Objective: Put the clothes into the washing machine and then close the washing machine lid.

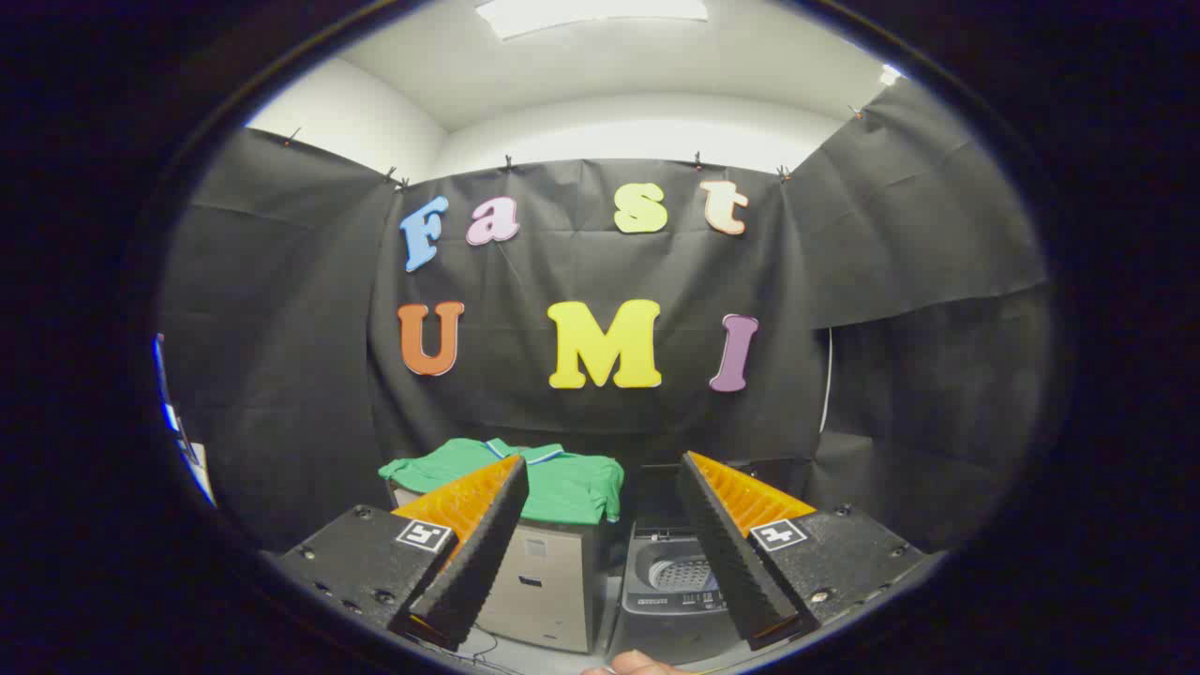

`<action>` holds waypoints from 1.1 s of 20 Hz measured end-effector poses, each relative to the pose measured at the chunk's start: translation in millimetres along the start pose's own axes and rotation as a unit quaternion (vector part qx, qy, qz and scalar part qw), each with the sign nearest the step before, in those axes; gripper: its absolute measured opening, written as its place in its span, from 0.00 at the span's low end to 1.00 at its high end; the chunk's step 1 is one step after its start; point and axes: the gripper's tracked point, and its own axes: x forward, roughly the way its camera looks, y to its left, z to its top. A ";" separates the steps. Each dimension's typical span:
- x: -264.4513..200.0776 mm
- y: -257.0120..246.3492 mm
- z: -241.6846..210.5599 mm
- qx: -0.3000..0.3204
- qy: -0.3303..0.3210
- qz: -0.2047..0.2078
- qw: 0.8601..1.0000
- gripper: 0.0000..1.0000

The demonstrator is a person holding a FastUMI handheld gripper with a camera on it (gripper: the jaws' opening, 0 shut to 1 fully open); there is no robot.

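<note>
- Clothes point(562, 483), a green folded garment, lie on a grey cabinet point(548, 581) at lower centre, beyond the left finger.
- Gripper point(600, 487) jaws are spread wide, holding nothing.
- Washing machine point(670, 581), lid up, stands lower right of the cabinet.
- Approach should descend squarely over a thick fold before pinching.

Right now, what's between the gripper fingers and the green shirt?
Nothing: in the gripper view the stretch is bare. The gripper is open, and the green shirt lies folded on a grey box beyond its fingers, beside the washing machine.
</note>
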 end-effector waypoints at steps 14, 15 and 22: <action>6.3 11.3 -5.5 -0.005 0.026 -0.012 1.000 1.00; 8.4 12.9 -5.8 -0.005 0.028 -0.016 0.999 1.00; 49.9 57.4 -4.0 0.002 0.071 0.001 0.997 1.00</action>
